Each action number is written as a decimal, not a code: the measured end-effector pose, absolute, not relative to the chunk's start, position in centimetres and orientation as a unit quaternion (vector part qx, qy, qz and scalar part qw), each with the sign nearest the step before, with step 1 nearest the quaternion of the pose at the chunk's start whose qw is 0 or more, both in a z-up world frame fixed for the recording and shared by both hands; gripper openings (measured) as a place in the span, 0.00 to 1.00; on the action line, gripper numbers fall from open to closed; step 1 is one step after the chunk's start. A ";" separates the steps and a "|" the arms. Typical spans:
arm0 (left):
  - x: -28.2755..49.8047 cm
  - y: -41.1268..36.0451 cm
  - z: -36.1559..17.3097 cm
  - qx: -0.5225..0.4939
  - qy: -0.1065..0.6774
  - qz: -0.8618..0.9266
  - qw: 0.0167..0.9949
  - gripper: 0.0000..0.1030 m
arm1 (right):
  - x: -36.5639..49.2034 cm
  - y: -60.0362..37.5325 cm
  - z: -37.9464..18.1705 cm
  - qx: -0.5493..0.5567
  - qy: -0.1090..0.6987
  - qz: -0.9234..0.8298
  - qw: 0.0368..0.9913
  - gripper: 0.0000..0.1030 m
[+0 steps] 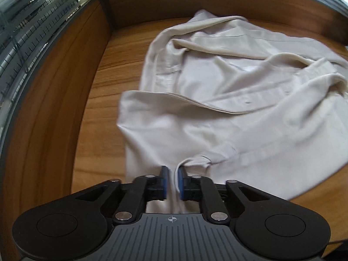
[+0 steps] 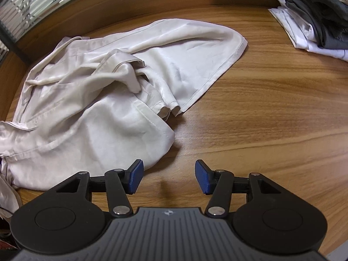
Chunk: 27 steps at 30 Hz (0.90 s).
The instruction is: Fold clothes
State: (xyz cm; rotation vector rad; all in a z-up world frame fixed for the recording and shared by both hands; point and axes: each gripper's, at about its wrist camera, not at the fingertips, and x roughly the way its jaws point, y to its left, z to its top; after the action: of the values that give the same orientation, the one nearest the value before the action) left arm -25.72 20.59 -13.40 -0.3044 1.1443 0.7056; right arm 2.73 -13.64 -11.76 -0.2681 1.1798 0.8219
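A cream-white shirt lies crumpled on the wooden table, collar and button placket showing. My left gripper is shut on the shirt's near edge, a thin fold of cloth pinched between the blue pads. In the right wrist view the same shirt spreads over the left half of the table, one sleeve or hem stretched toward the far right. My right gripper stands open just above bare wood, its left fingertip next to the shirt's near corner, with nothing between the pads.
A pile of folded grey and white clothes sits at the far right corner. A raised wooden rim with a glass partition behind it borders the table on the left and back.
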 end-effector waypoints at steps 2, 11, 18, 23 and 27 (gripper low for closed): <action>-25.8 21.0 -13.0 -0.141 0.528 0.316 0.776 0.19 | 2.4 -13.7 -11.8 -0.118 0.539 0.371 0.747 0.58; -25.0 17.9 -10.5 -0.112 0.533 0.217 0.810 0.34 | 1.4 -14.0 -12.0 -0.102 0.541 0.355 0.756 0.59; -22.5 15.3 -12.3 -0.058 0.559 0.175 0.808 0.43 | 2.0 -13.7 -11.6 -0.106 0.539 0.350 0.759 0.59; -21.9 14.9 -13.7 -0.042 0.576 0.195 0.793 0.43 | 3.0 -12.6 -10.7 -0.115 0.530 0.356 0.761 0.59; -22.3 15.5 -14.3 -0.045 0.580 0.211 0.785 0.36 | 3.7 -11.7 -10.0 -0.122 0.524 0.361 0.762 0.59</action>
State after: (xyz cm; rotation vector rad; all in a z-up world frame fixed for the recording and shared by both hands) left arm -22.26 15.50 -14.26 -0.0964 1.2518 0.4546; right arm 3.74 -11.71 -9.99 -0.2653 1.1394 0.7858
